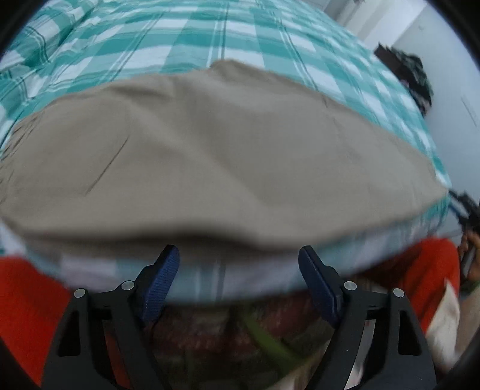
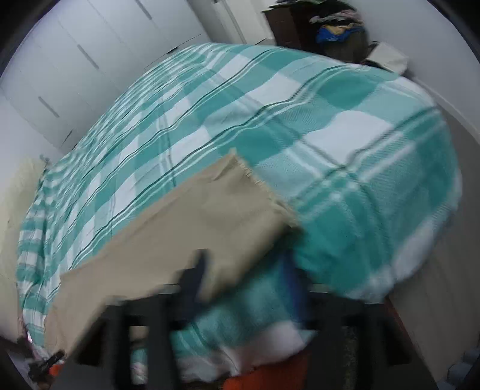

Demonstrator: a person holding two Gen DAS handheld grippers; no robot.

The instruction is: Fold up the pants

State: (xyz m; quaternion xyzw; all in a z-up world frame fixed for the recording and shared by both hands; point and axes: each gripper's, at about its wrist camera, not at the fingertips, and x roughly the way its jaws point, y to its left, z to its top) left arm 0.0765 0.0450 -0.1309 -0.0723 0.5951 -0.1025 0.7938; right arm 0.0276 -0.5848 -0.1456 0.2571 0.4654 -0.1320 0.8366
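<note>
Pants — tan — lie on a teal-checked bed below white wardrobes at upper left; left gripper released, right gripper too blurred to tell.

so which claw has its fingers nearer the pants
The right claw: one blurred finger overlaps the tan pants. The left claw sits open, short of them.

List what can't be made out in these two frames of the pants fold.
- Right gripper, right wrist view: motion blur smears the fingers; whether it grips the pants can't be told.
- Pants, left wrist view: the left end is cut by the frame edge, and the underside of the near edge is hidden by the cloth itself.
- Clutter beyond the bed, right wrist view: too small and blurred to identify.
</note>
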